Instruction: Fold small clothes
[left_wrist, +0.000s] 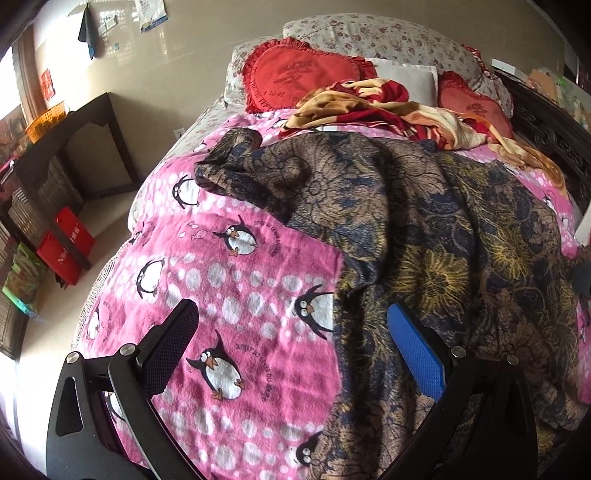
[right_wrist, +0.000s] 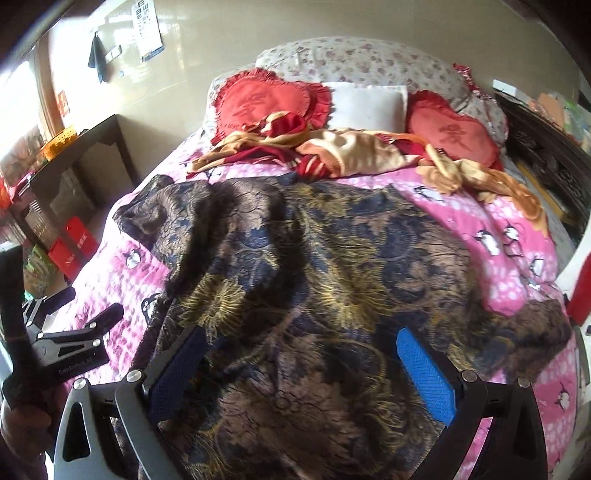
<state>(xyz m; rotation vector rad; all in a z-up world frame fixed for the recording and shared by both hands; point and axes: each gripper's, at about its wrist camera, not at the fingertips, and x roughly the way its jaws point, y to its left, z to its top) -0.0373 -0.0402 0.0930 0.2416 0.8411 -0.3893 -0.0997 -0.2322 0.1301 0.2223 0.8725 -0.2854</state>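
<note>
A dark garment (right_wrist: 314, 266) with a gold floral print lies rumpled and unfolded on a bed's pink penguin blanket (left_wrist: 229, 280). The left gripper (left_wrist: 295, 339) hangs over the garment's left edge, the right gripper (right_wrist: 306, 362) above its middle, each with fingers spread apart and empty. Two red heart cushions (right_wrist: 262, 103) rest near the headboard.

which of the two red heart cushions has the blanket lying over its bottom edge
The left heart cushion, beside the white pillow: the red-and-tan blanket bunches over its lower tip. The right heart cushion shows its face uncovered.
</note>
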